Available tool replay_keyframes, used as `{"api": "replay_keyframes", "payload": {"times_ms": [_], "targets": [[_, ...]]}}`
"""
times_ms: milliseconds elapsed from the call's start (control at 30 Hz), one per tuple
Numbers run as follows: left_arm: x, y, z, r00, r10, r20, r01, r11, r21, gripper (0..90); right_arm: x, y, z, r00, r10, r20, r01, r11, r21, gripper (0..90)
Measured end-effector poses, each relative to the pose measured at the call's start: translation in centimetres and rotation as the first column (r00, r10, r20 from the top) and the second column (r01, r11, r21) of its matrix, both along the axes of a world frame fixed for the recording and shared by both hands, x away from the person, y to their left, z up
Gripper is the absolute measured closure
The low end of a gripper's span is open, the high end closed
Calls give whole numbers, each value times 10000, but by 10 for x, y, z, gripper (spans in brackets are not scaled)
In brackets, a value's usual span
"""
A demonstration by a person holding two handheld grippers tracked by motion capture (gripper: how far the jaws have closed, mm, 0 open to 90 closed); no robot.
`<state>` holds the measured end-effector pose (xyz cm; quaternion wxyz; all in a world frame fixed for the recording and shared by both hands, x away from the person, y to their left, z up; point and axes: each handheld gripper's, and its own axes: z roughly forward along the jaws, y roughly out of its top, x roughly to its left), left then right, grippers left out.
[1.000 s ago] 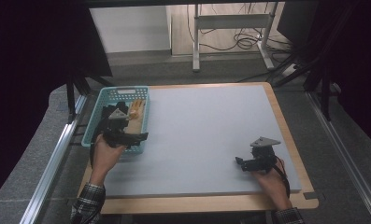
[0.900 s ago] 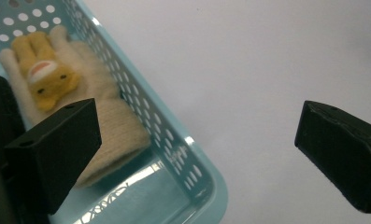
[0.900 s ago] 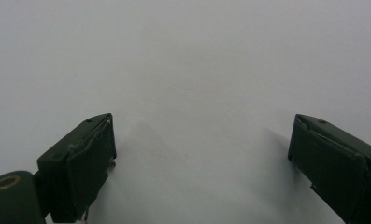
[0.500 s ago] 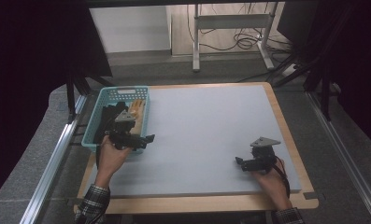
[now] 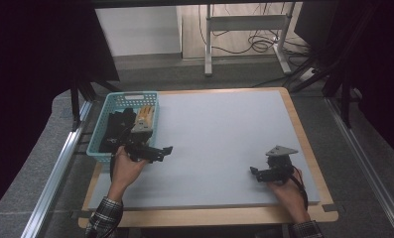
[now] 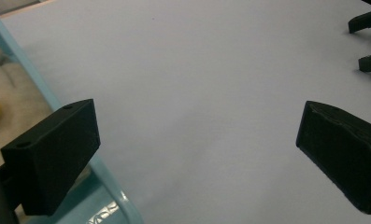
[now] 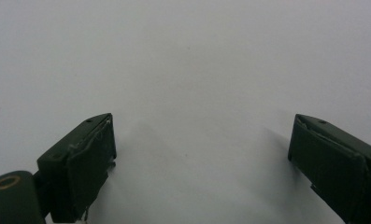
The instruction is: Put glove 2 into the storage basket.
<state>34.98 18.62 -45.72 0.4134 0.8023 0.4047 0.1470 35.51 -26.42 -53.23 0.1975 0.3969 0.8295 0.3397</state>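
Our left hand-held gripper [image 5: 157, 150] has swung out of the basket [image 5: 99, 144] over the desk [image 5: 219, 134], jaws spread and empty, like the right hand-held gripper [image 5: 256, 173]. The soft, light-looking things remain inside the basket; we'd pinch one mid-body.

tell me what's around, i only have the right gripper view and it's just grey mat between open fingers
Observer: A teal basket sits at the mat's left edge, seen from the high view.
Operator: anything in it
Observer: Dark items and a tan, boxy thing; I can't tell what they are.
Operator: where's the left gripper
Observer: The left gripper is beside the basket's near right corner, fingers open, nothing between them, pointing toward the right gripper.
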Motion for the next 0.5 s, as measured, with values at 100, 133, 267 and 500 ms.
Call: {"api": "replay_keyframes", "payload": {"times_ms": [100,133,267,500], "targets": [[0,-4,-1,9999,-103,-10,103,9999,-33,1,0,0,0,10000,5,7,-5,10000,-15,73],[-1,-6,-2,9999,-115,-39,115,9999,-43,1,0,0,0,10000,4,7,-4,10000,-14,73],[-2,-11,-4,9996,-271,-32,271,9996,13,1,0,0,0,10000,-17,-7,17,10000,6,74],[-3,-18,-6,9991,-434,-34,434,9991,-8,0,0,0,0,10000,-6,1,6,10000,-3,74]]}}
